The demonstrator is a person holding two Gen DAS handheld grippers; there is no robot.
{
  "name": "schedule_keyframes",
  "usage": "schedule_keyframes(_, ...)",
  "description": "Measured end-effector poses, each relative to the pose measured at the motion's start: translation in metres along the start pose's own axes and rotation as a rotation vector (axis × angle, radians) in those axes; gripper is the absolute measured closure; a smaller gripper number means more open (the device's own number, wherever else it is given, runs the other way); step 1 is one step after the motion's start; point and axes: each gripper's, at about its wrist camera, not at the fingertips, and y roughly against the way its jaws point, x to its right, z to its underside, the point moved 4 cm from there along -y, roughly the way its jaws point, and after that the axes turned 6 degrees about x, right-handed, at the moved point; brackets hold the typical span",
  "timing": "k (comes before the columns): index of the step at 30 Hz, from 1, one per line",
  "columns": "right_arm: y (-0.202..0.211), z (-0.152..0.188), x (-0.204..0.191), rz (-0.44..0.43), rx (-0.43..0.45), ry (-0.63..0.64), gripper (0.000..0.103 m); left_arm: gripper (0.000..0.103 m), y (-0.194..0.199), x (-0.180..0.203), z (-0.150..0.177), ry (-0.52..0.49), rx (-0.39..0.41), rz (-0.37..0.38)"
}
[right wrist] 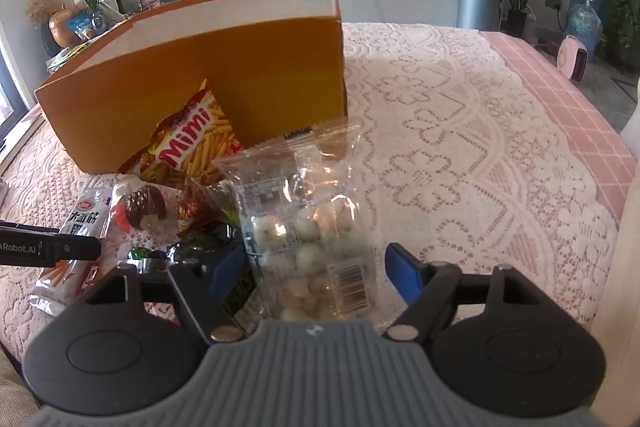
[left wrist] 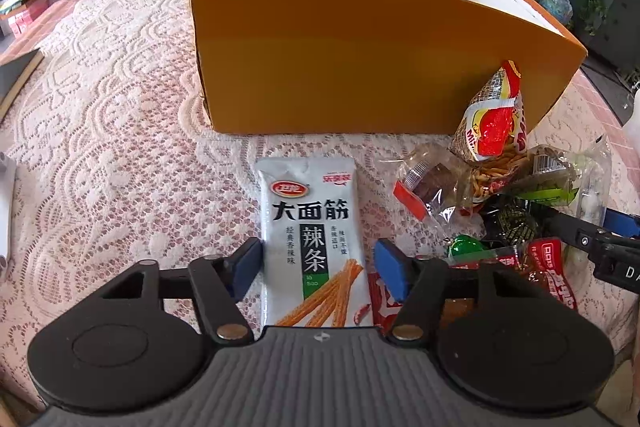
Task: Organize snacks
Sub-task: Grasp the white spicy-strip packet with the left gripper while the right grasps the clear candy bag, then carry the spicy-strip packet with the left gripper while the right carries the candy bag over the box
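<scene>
The left gripper (left wrist: 316, 267) is straddling the light, slippery spicy gluten strip packet (left wrist: 314, 247), fingers open; the right gripper (right wrist: 316, 271), also open, is straddling the crinkly clear bag of white candies (right wrist: 308, 227); mid-body grips look safest.

A lace cloth (left wrist: 120, 131) over pink check is covering the table. An orange box (left wrist: 360, 67) is standing on it; before it a white spicy-strip packet (left wrist: 312, 239), a clear bag of white balls (right wrist: 308, 227) and a snack heap (left wrist: 500, 195) are lying.

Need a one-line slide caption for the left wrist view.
Left gripper straddles a white spicy-strip packet on the lace tablecloth, before the orange box.
</scene>
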Motion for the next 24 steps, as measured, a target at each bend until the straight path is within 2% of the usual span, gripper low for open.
schedule_keyframes(3,0.000,0.001,-0.001,-0.002,-0.004,0.003,0.041,0.042,0.002,-0.001,0.001,0.001,0.008,-0.003)
schedule_keyframes(11,0.007,0.002,-0.004,0.004,0.023,0.029,0.043,0.047,0.012,-0.004,0.002,0.029,0.037,0.012)
schedule_keyframes(24,0.034,-0.006,-0.006,0.032,0.102,0.060,0.044,0.048,0.059,0.004,-0.008,0.035,0.138,0.031)
